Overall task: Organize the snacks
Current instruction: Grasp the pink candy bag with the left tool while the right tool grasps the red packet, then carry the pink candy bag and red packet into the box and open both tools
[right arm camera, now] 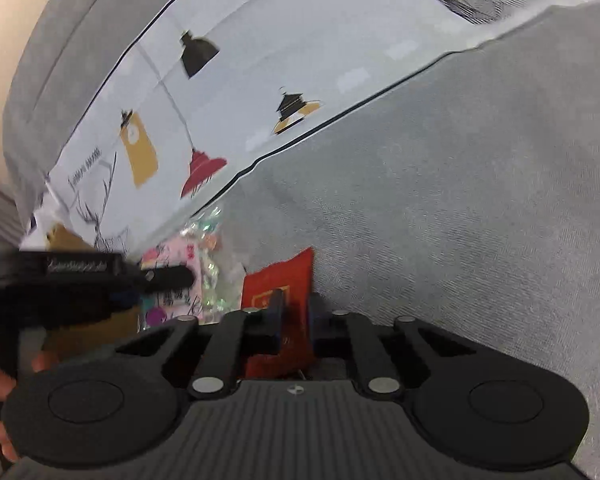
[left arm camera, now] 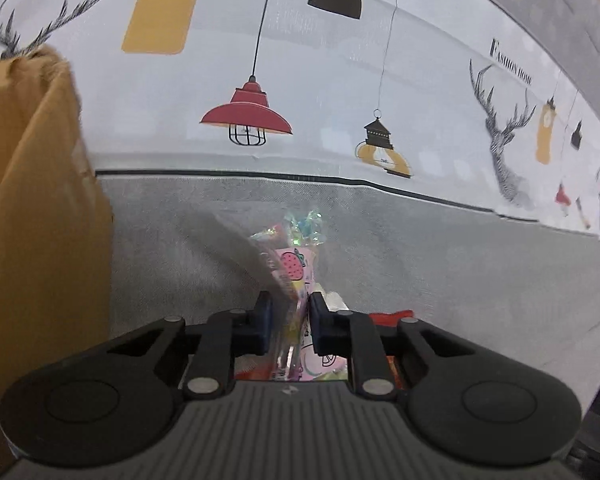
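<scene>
The left gripper is pinching a pink snack bag between nearly closed fingers, the bag printed with a strawberry and topped by a crinkled iridescent cellophane twist pointing toward twelve o'clock. The right gripper is clamping a red snack packet between fingers drawn almost together; the packet is standing up from the jaws, its gold printed frame too blurred to read. Both snacks are being held above a grey fabric surface, with a white printed cloth lying beyond at twelve o'clock. In the right view, the pink bag and the left gripper are sitting at nine o'clock, just beside the red packet. A brown cardboard box is rising at nine o'clock in the left view.

Both packs are looking light, soft and crinkly, with slick film likely to slip; gripping the flat sealed edge seems safest, and hard squeezing could crush the contents.

The cloth is showing lamps, stag heads and the words "FASHION HOME". The script on the left gripper's body is unreadable.
</scene>
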The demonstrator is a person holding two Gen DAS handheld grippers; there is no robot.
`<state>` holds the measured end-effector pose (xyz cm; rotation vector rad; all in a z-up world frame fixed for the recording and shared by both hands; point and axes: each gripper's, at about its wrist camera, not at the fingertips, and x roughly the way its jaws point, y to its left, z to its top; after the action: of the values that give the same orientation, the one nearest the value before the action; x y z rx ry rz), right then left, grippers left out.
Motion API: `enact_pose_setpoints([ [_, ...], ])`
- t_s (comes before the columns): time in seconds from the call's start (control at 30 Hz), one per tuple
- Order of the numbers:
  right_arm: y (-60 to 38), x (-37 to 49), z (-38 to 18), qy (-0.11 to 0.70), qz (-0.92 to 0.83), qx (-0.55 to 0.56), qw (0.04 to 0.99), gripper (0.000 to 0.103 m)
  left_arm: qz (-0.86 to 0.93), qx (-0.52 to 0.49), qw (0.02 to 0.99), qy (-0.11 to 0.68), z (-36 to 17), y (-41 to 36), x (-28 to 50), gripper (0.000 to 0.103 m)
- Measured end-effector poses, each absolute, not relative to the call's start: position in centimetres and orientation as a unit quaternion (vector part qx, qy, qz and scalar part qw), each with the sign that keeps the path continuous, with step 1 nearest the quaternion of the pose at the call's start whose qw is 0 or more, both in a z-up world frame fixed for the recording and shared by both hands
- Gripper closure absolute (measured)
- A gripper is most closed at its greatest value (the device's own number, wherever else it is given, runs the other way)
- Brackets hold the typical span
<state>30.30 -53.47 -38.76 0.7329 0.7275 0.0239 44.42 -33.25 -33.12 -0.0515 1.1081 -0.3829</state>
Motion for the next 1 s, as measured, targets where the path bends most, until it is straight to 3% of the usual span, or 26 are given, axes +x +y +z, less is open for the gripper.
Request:
enact_pose_setpoints([
  [0.67, -54.8, 24.8, -33.2, 0.282, 0.006, 0.296, 0.912, 0.101, -0.25, -0.034, 0.842, 0.477, -25.0, -31.8, 36.9, 0.084],
  [1.0, -49.5, 18.7, -27.8, 0.242, -0.007, 0.232, 0.942, 0.101, -0.245, -0.042, 0.861, 0.444, -19.8, -24.6, 32.4, 0.084],
])
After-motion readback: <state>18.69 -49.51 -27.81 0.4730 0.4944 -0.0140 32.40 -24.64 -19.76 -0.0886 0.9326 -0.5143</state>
